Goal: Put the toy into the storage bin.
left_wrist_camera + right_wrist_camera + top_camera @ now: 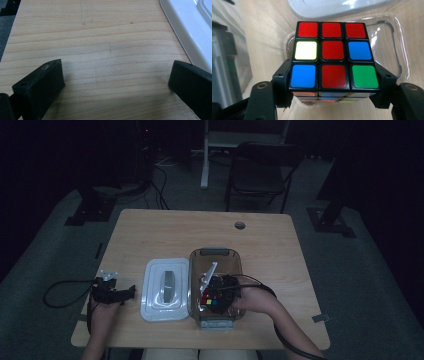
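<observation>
The right gripper (333, 100) is clamping a colour-tiled puzzle cube (333, 55), its two black jaws pressing on the cube's opposite sides with the cube sitting squarely between them. In the right gripper view the cube's upper face is showing a red top row, then yellow, red and blue, then blue, red and green nearest the gripper. The high view is placing this gripper (216, 295) and the cube (212, 301) inside a clear plastic container (216, 254), toward its near end; the container's transparent wall (387, 37) is curving just beyond the cube in the right gripper view. Whether the cube is touching the container floor cannot be told. A white lid (165, 290) is lying flat on the wooden surface (200, 227) just beside the container, on the side facing the left gripper; its pale edge (337, 7) is showing ahead of the cube in the right gripper view. The left gripper (114, 291) is resting low over the surface, apart from the lid, holding nothing; in the left gripper view its jaws are standing wide apart with bare wood grain (100, 50) between them, and the lid's rim (187, 30) is lying ahead of this gripper (115, 75) and off to one side, close to one jaw.
</observation>
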